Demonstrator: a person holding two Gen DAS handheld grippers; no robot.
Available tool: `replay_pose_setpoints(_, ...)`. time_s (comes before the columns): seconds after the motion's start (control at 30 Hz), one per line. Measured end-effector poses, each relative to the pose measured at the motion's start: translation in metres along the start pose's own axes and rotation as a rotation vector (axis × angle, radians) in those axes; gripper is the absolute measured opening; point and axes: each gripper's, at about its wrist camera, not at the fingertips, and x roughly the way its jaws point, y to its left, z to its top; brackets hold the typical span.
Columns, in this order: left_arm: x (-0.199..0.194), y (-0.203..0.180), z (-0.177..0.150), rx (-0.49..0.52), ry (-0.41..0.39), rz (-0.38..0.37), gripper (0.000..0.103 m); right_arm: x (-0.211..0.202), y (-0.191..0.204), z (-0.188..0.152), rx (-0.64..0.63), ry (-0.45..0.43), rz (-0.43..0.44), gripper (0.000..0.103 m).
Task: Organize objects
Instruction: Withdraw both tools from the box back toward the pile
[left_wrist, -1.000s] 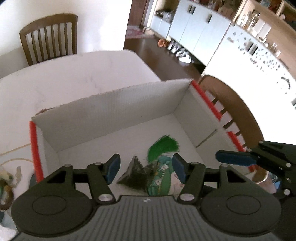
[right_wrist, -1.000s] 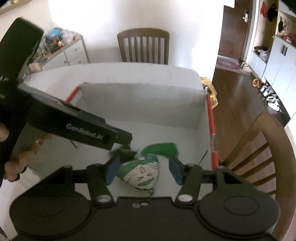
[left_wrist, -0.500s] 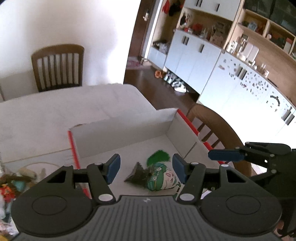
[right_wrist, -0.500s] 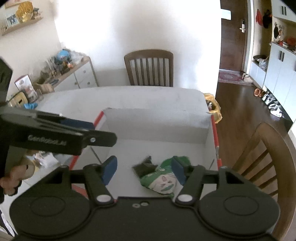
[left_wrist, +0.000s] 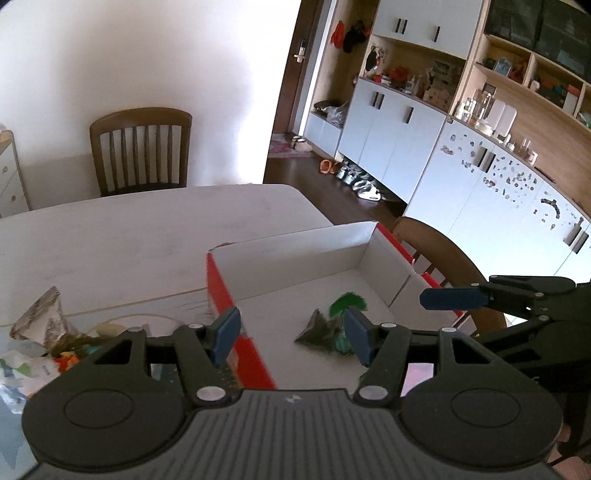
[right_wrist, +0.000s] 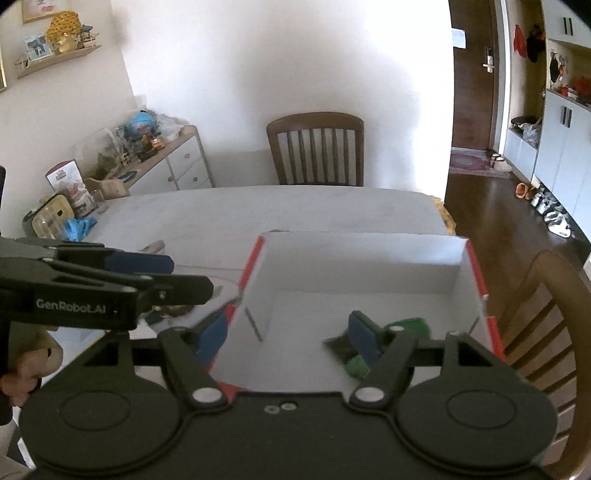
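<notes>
White counter (left_wrist: 129, 236) carrying red-edged cardboard box (left_wrist: 295, 254), green toy (left_wrist: 347, 306) and dark pouch (left_wrist: 314, 332) inside, left claw (left_wrist: 291, 334) parted, empty, right claw (right_wrist: 288, 332) just widening, empty.

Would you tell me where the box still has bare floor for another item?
The box floor is bare along its far wall and left side. The near right corner is crowded: a green doll and dark pouch lie there.

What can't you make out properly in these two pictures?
- Green toy in the box: left wrist view, the gripper's own finger covers part; right wrist view, likewise.
- Pile left of the box: left wrist view, blurred and partly behind the gripper body.
- Hand: right wrist view, cut off by the left edge.
</notes>
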Motion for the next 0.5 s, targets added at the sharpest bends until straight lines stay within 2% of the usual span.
replay_pose_setpoints(0.27,-0.026,0.032,-0.011,0.011,-0.014,-0.007,0.061,0.005,0.037,0.0,0.004,-0.003,-0.003,0.078)
replay_pose_setpoints(0.5,-0.052,0.066,-0.022,0.013,-0.025,0.002,0.071,0.016,0.075,0.002,0.016,-0.011,0.009,0.084)
